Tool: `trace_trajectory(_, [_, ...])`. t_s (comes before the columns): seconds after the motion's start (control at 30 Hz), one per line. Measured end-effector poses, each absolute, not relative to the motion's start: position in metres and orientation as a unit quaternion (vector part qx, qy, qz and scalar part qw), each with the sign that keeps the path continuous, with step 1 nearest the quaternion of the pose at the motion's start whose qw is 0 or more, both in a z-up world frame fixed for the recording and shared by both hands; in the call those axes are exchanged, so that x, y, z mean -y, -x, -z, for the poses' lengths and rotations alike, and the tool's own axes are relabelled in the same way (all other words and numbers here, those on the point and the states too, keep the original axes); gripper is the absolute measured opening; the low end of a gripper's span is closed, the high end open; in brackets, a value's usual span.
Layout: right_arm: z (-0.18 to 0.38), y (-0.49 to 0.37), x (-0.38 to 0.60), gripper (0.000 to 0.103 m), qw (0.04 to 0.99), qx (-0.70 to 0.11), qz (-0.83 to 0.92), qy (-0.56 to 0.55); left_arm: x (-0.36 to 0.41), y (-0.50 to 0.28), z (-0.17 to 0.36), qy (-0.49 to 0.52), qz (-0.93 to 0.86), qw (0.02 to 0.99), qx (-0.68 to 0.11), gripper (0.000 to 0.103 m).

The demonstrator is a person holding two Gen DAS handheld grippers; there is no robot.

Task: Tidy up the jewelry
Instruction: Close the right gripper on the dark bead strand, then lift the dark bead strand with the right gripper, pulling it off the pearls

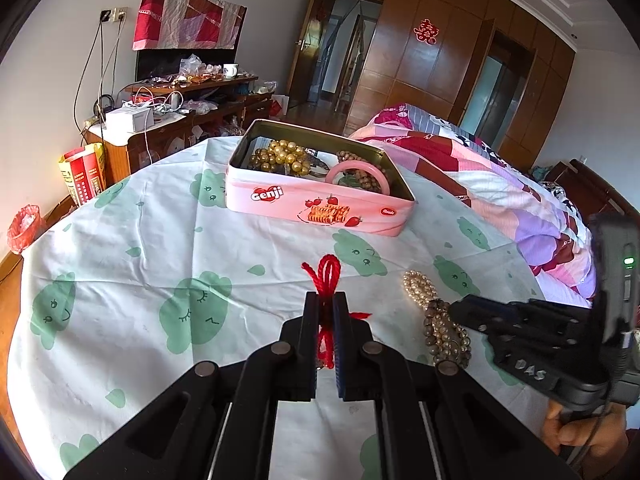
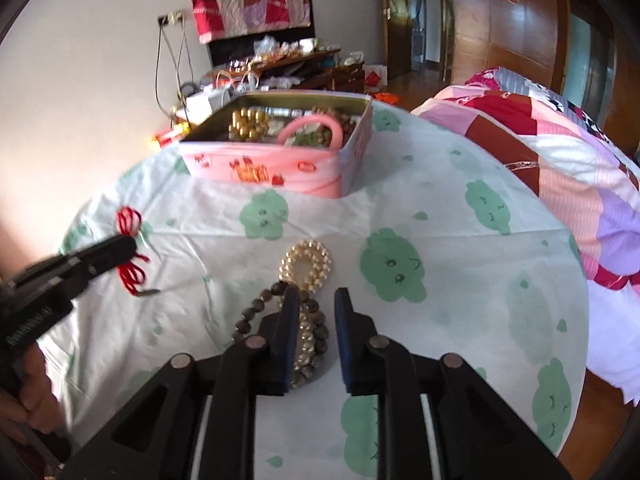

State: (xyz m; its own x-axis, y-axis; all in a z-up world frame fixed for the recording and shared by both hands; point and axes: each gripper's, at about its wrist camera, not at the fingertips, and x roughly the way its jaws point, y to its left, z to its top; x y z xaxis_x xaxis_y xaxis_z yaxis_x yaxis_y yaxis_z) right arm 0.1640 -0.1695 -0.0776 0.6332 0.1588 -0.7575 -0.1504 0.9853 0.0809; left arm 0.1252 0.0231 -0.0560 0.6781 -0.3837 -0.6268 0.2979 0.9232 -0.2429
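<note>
My left gripper (image 1: 326, 300) is shut on a red cord bracelet (image 1: 328, 276), held above the cloth-covered table; it also shows in the right wrist view (image 2: 130, 236). A pink Genji tin (image 1: 316, 204) stands open at the back, holding gold beads (image 1: 280, 156), a pink bangle (image 1: 358, 174) and brown beads. A pearl bracelet (image 2: 308, 260) and a brown bead bracelet (image 2: 260, 308) lie together on the cloth. My right gripper (image 2: 318, 296) is open just above them, its left finger over the beads. The right gripper also shows in the left wrist view (image 1: 456, 308).
The round table has a white cloth with green prints (image 1: 160, 240). A bed with a patchwork quilt (image 1: 500, 184) is to the right. A cluttered wooden cabinet (image 1: 180, 120) stands behind the table. A red bin (image 1: 26, 228) sits on the floor at left.
</note>
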Motion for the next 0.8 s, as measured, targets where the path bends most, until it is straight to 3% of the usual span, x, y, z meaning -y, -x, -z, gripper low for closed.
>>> trace_trajectory(0.33, [0.093,-0.175,0.171,0.027,0.885,-0.451,-0.116,-0.024,-0.023,-0.127,0.057,0.06,0.185,0.913,-0.36,0.005])
trace_trajectory(0.37, [0.093,-0.174,0.173,0.026,0.883,-0.452,-0.119,-0.032,-0.023,-0.126,0.057,0.06,0.184,0.913,-0.359,0.005])
trace_trajectory(0.4, [0.093,-0.174,0.173,0.017,0.883,-0.453,-0.121,-0.035,-0.023,-0.126,0.057,0.06,0.184,0.913,-0.358,0.005])
trace_trajectory(0.73, [0.062,-0.149,0.19,0.016,0.904,-0.401,-0.111,-0.096,-0.023,-0.126,0.056,0.06,0.184,0.914,-0.356,0.005])
trace_trajectory(0.8, [0.051,-0.146,0.193,0.009,0.91,-0.386,-0.11,-0.104,-0.024,-0.125,0.056,0.059,0.183,0.915,-0.355,0.005])
